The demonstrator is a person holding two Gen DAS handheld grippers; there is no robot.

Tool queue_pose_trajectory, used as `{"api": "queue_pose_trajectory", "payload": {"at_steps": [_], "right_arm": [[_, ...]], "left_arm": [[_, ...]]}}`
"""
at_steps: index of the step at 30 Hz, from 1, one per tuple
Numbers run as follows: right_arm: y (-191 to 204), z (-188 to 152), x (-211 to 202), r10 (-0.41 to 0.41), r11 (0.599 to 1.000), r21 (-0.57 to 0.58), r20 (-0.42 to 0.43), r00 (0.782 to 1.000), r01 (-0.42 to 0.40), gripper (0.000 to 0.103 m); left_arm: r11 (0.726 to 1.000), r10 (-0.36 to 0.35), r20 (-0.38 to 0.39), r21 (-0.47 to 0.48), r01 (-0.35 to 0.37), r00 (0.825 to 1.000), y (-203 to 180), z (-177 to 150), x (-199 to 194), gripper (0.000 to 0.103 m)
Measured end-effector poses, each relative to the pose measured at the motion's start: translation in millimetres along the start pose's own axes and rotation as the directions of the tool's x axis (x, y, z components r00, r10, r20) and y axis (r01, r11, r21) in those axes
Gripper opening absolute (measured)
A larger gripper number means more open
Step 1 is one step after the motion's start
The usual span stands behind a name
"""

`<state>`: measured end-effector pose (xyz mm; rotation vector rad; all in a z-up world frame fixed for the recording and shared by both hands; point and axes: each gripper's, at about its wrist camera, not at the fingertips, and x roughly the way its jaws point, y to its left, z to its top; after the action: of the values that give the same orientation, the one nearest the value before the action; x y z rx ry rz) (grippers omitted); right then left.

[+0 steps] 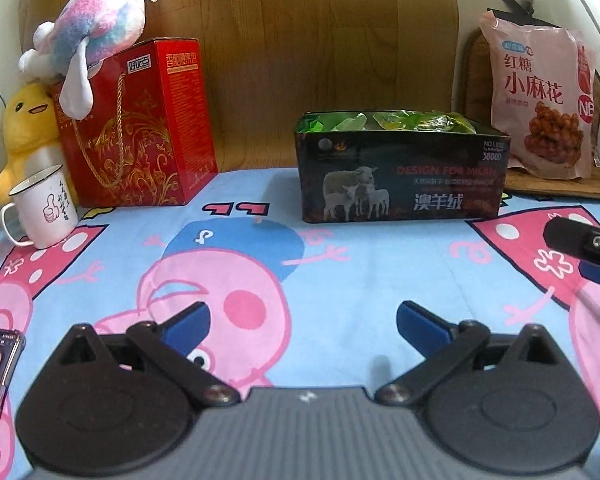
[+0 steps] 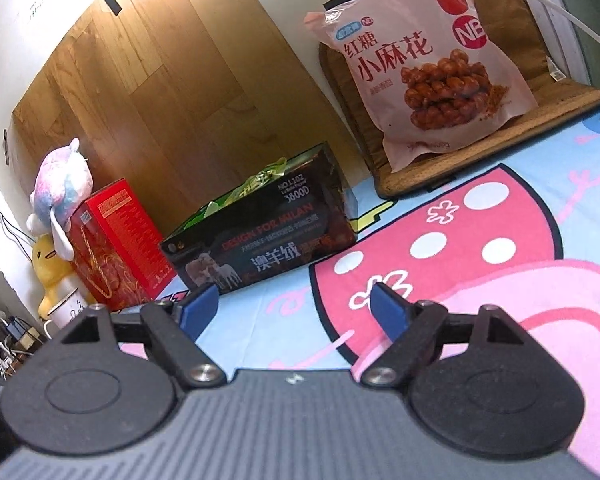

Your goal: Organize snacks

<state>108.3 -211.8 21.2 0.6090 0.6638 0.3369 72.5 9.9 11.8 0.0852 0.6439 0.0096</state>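
The left gripper [image 1: 302, 322] is wide open and holds nothing. The right gripper [image 2: 294, 306] is open and empty too. Both hover over the cartoon bed sheet [image 1: 360, 280], which has lots of bare room in the middle. The dark box [image 1: 400, 178] near the back edge already has green snack packs [image 1: 400, 120] inside. The pink snack bag [image 1: 540, 96] leans at the back right corner, probably still to sort. A red box [image 1: 140, 120] and a mug [image 1: 46, 208] crowd the back left corner.

Cartoon bedsheet [image 1: 340, 280] (box [image 1: 400, 176], mug [image 1: 46, 208])
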Motion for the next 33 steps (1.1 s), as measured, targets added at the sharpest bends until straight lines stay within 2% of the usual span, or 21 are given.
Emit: {"api": "queue_pose_trajectory", "payload": {"at_steps": [13, 22, 27, 33], "right_arm": [[2.0, -0.5, 0.2, 0.003, 1.000, -0.020, -0.004, 1.000, -0.003, 0.087], [2.6, -0.4, 0.2, 0.002, 1.000, -0.022, -0.004, 1.000, -0.002, 0.087], [2.8, -0.7, 0.3, 0.002, 1.000, -0.022, -0.004, 1.000, -0.002, 0.087], [2.9, -1.0, 0.5, 0.002, 1.000, -0.022, -0.004, 1.000, -0.002, 0.088]], "left_arm": [[0.999, 0.046, -0.002, 0.017, -0.046, 0.999, -2.1, -0.3, 3.2, 0.103], [0.995, 0.092, 0.019, 0.022, -0.093, 0.996, -0.1, -1.6, 5.9, 0.103], [0.989, 0.142, 0.035, 0.030, -0.143, 0.989, -0.8, -4.7, 8.4, 0.103], [0.986, 0.160, 0.054, 0.028, -0.162, 0.986, -0.5, -5.8, 7.7, 0.103]]}}
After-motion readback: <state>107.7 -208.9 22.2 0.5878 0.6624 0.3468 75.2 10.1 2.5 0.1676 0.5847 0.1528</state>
